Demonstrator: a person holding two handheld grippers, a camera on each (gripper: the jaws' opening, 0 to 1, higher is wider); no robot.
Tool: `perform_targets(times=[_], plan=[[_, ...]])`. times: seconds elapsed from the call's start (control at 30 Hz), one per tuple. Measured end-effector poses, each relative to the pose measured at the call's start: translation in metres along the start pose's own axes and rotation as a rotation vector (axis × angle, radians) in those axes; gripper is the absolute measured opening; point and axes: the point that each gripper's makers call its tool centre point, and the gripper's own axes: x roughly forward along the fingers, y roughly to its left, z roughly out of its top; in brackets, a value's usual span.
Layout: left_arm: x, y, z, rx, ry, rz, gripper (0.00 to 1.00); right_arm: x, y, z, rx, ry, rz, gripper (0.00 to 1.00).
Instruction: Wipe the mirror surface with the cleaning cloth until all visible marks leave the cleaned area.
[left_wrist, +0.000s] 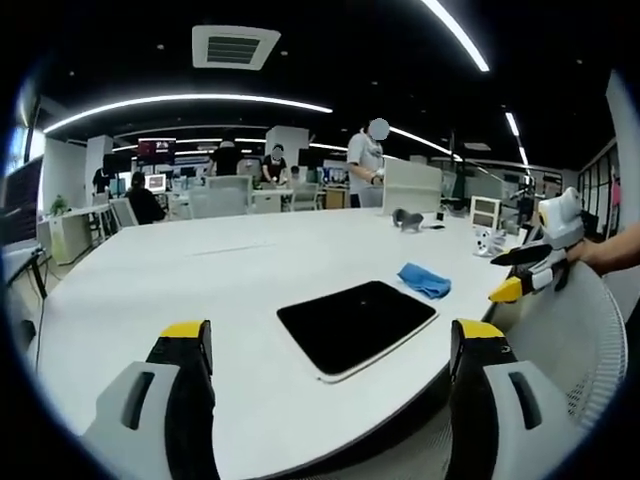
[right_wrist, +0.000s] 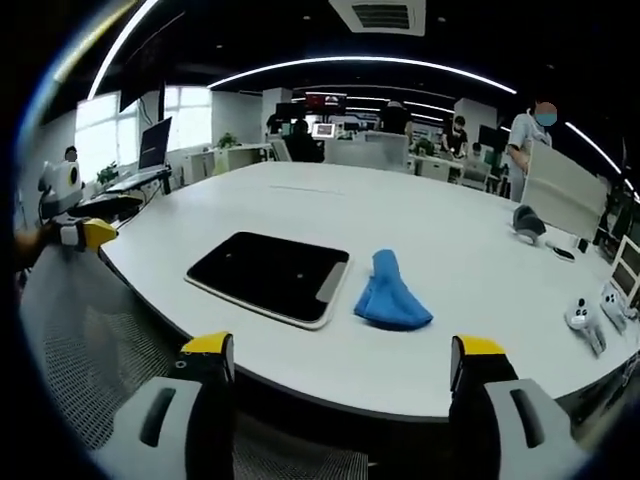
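The mirror is a flat rectangular panel with a dark reflecting face and a pale frame; it lies flat on the white table, near the edge closest to the person. In the right gripper view the mirror shows a pale band along its right end. The cleaning cloth is blue and bunched into a small heap; it rests on the table just beside the right end of the mirror, apart from it, and not on the glass. In the left gripper view the cloth sits behind the far corner of the mirror.

The left gripper is held before the table edge; its yellow-tipped jaws stand wide apart and grasp nothing. The right gripper is also spread wide with nothing between the jaws; it is in front of the table edge, not touching mirror or cloth. In the left gripper view the right gripper comes in from the right, held by a hand.

A mesh chair back stands beside the table. Small white devices lie far to the right on the table; no container can be made out.
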Motion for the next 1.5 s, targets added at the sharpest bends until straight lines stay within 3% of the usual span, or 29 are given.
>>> perform_targets(times=[0.27,0.37,0.5,0.77,0.9,1.0,1.2,1.33,1.5], plan=[[0.001,-0.005,-0.003,0.001,0.021,-0.030,0.99,-0.001,-0.007,-0.006,-0.025,0.032,-0.042,0.85],[0.000,-0.003,0.000,0.005,0.002,-0.024,0.99,-0.002,-0.008,-0.002,-0.007,0.006,-0.047,0.84],[0.001,-0.005,-0.002,0.002,0.011,-0.031,0.99,-0.002,-0.010,-0.005,0.001,0.021,-0.058,0.84],[-0.001,0.001,0.000,0.007,0.000,0.006,0.99,-0.001,-0.002,-0.008,0.019,0.040,-0.012,0.81],[0.000,0.001,-0.002,0.008,0.010,0.007,0.99,-0.001,-0.001,-0.004,0.022,0.016,-0.007,0.80],[0.000,0.000,-0.003,0.008,0.017,0.001,0.99,-0.005,-0.001,0.013,0.019,-0.079,-0.010,0.77],[0.000,0.000,-0.003,0.005,0.017,0.003,0.99,-0.003,0.009,0.009,-0.004,-0.051,0.046,0.77],[0.000,0.000,-0.002,0.004,0.015,-0.001,0.99,-0.002,0.008,0.010,-0.003,-0.047,0.046,0.77],[-0.001,0.001,0.001,0.000,-0.004,0.002,0.99,-0.005,0.001,0.014,-0.004,-0.050,0.005,0.66]])
